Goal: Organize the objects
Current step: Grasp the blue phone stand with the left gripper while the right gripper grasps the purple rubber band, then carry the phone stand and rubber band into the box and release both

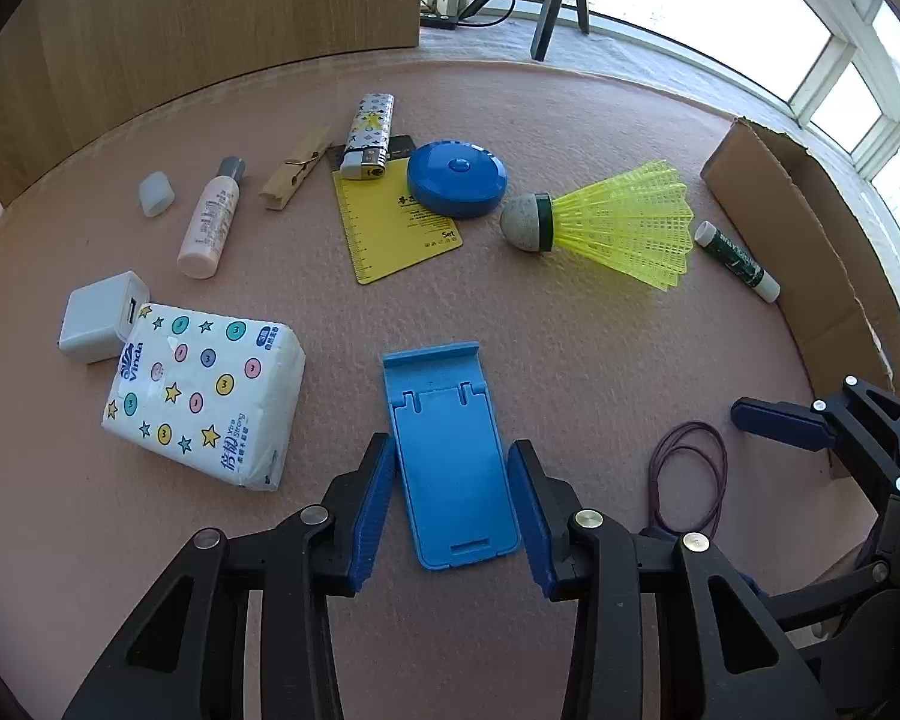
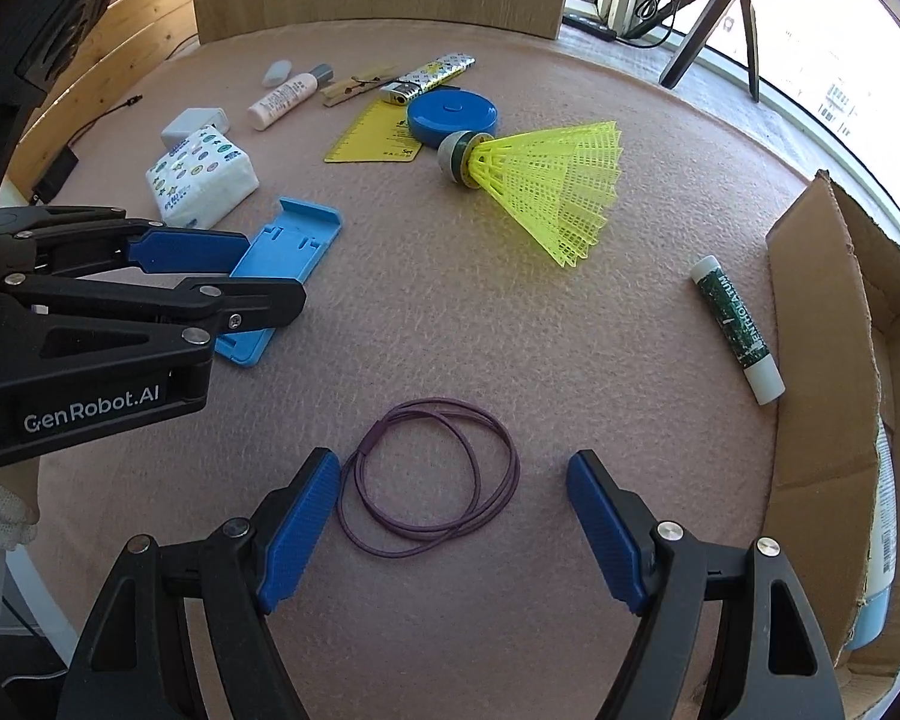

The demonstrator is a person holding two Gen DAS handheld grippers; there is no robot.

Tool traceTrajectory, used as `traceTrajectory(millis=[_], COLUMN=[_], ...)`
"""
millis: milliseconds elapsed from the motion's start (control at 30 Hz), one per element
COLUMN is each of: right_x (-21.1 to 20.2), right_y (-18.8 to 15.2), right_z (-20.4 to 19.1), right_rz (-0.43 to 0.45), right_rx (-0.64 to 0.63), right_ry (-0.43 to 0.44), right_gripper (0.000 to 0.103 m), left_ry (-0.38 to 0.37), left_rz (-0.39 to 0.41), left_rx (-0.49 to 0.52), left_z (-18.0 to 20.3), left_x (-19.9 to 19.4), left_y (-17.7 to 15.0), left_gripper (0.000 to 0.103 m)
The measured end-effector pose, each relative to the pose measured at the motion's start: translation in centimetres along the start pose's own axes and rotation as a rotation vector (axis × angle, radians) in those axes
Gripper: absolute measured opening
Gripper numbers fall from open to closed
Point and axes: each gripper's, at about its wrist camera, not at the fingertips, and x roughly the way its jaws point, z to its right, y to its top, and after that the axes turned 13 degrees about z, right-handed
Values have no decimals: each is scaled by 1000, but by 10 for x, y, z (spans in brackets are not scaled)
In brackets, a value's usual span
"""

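A blue phone stand (image 1: 450,456) is seen lying flat on the pink table mat (image 1: 570,330), set between the two blue pads of the left gripper (image 1: 452,510). The pads are drawn in close along its long sides, and the left one seems to be touching its edge, but whether the stand is really clamped cannot be told; a thin gap appears to be left at the right pad. The right gripper (image 2: 450,531) is held wide apart above the mat, and a purple elastic loop (image 2: 429,477) lies between its pads, just beside the left one and well clear of the right one, so nothing is gripped. To the left of the stand a tissue pack (image 1: 201,399) is found, with a white charger block (image 1: 105,324) touching its far corner. Farther back a yellow card (image 1: 396,222) is partly covered by a lighter (image 1: 369,138) and a round blue case (image 1: 456,178), and a wooden clothespin (image 1: 294,168), a small tube (image 1: 210,219) and a loose cap (image 1: 156,194) are lined up to their left. A yellow shuttlecock (image 1: 618,222) lies to the right, then a green lip balm (image 1: 735,261) just beside a cardboard box (image 1: 798,228).
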Motion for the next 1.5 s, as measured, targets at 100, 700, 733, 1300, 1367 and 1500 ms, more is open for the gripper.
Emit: traceTrajectory(millis=[100, 700, 733, 1300, 1367, 1500], right_x=[-2, -24, -27, -114, -125, -144], right_y=[0, -4, -3, 1, -1, -6], right_z=[0, 17, 20, 80, 92, 117], right_rz=[-2, 52, 60, 222, 238, 262], right_rx=[-14, 58, 68, 204, 220, 250], right_ry=[12, 35, 35, 1, -18, -68], right_gripper=[62, 2, 2, 2, 2, 2], left_ry=[-5, -49, -51, -157, -178, -218], left_rz=[-1, 6, 9, 120, 136, 153], left_rx=[-3, -56, -56, 32, 53, 91], left_z=[-1, -8, -7, 48, 61, 88], left_x=[-2, -17, -22, -62, -66, -66], left_y=[-1, -9, -13, 23, 31, 46], left_gripper=[40, 40, 40, 40, 40, 40])
